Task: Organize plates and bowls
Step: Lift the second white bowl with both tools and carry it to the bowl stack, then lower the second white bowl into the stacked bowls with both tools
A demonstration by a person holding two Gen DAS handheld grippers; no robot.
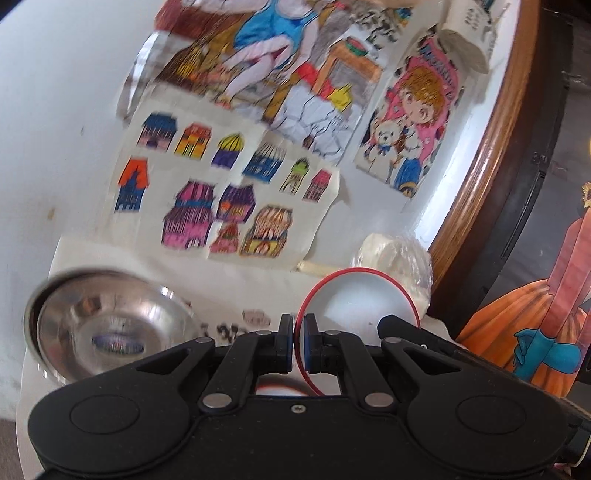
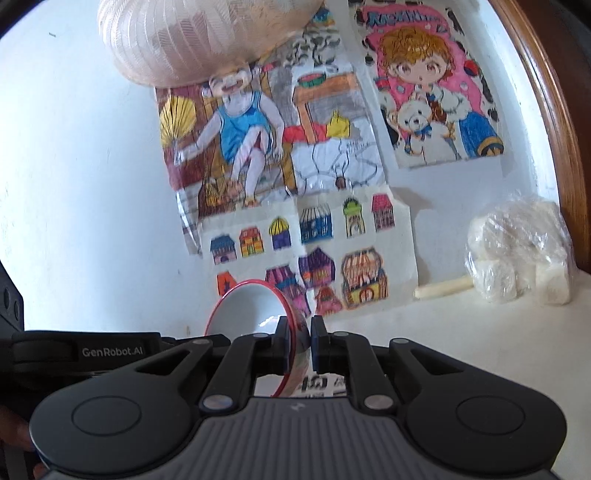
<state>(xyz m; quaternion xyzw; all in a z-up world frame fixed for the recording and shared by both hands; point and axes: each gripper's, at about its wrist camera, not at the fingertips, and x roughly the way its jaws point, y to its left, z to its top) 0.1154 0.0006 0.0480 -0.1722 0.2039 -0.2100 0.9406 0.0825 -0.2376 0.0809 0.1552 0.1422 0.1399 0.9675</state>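
Coloured drawings [image 1: 236,155] are hanging taped to the white wall behind the counter [image 2: 461,332], filling the background of both views — rows of little houses below, cartoon figures above. A clear plastic bag of white lumps [image 2: 517,254] is sitting on the counter by the wooden frame [image 2: 546,110], with a pale stick [image 2: 443,288] lying just beside it. The right claw [image 2: 298,343] is gripping the rim of a white bowl with a red rim [image 2: 255,306], which is tilting on edge with its hollow facing left; the pads are pressing on either side of the wall. The left claw [image 1: 299,343] is clenching a red edge too — a white red-rimmed bowl [image 1: 365,295] is showing just ahead and to the right of its tips, though whether this is the same bowl I cannot tell. Only the left wrist view is showing a steel bowl [image 1: 107,325], resting upright on the cloth-covered counter to the left, apart from the claw, and a dark panel with an orange-gowned figure [image 1: 535,314] at far right. Only the right wrist view is showing a ribbed white lampshade [image 2: 192,33] hanging overhead and the neighbouring gripper's body [image 2: 81,350] at left.
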